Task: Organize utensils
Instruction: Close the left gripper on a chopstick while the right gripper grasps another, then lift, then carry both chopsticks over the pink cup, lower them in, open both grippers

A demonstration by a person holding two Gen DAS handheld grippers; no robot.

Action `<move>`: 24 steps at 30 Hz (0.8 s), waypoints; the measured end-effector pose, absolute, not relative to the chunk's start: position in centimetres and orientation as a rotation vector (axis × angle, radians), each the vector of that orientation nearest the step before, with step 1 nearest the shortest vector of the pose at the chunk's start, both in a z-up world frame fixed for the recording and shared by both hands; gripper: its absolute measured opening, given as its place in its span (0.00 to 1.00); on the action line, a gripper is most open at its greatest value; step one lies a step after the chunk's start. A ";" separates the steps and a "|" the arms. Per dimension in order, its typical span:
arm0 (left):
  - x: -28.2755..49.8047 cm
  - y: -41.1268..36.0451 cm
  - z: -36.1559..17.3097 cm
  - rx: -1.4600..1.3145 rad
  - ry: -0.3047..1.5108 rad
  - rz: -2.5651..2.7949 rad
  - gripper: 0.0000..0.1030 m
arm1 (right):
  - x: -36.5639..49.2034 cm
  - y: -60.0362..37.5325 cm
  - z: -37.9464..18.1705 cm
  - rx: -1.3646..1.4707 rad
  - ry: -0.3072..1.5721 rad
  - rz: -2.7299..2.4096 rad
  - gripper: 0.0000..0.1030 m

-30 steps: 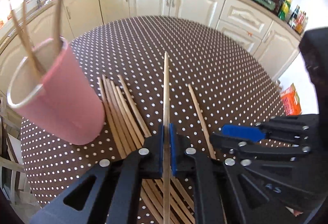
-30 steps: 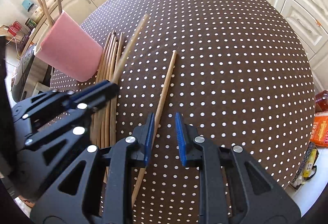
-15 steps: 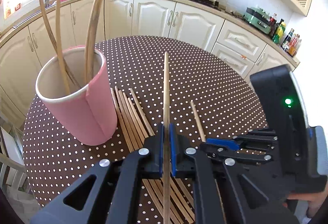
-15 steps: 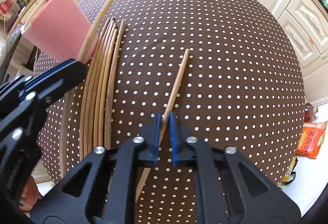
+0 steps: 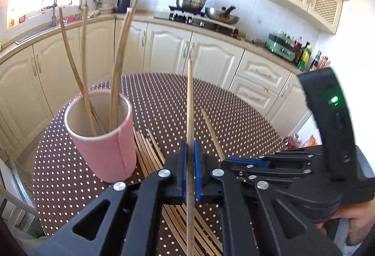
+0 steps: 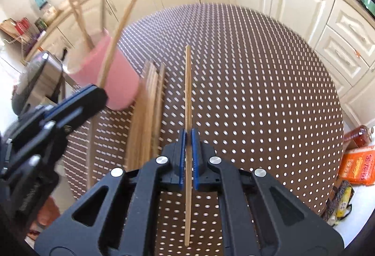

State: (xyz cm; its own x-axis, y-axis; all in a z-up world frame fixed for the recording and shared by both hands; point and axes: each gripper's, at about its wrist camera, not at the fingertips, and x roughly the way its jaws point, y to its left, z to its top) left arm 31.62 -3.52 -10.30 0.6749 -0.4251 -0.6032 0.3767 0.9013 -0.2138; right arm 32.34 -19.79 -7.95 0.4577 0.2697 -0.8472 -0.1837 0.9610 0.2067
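— How does the left gripper (image 5: 190, 170) stand?
— Black arms, blue pads pressed together on a thin wooden chopstick (image 5: 189, 101), angled down.
— And the right gripper (image 6: 188, 155)?
— Its jaws have just been closing and now pinch a second wooden stick (image 6: 187, 92); a hand (image 5: 349, 224) grips its handle.

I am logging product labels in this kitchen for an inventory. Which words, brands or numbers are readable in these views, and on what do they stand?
No text reads with certainty.
Orange packet on the floor by the table: large pale print, too blurred and cut off to read.
Yellow and black packet below it: print too small.
Bottles on the counter: labels too small.
Green appliance: no legible marking.
Right gripper's housing: only a green light, no text.
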 end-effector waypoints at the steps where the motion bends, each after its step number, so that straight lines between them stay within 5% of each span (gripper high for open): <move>1: 31.5 -3.3 -10.0 -0.078 0.684 -0.454 0.06 | 32.1 -19.7 -7.2 0.094 1.038 0.289 0.06; 24: 28.7 2.8 -3.2 -0.249 0.208 -0.363 0.06 | 30.6 -17.6 3.3 0.135 0.705 0.439 0.05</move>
State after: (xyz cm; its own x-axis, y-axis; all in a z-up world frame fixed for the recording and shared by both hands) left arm 28.73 2.76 -3.22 0.9141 -0.3745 -0.1553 0.3237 0.9049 -0.2765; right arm 30.58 -17.61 3.33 0.6752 0.4339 -0.5966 -0.3440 0.9006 0.2657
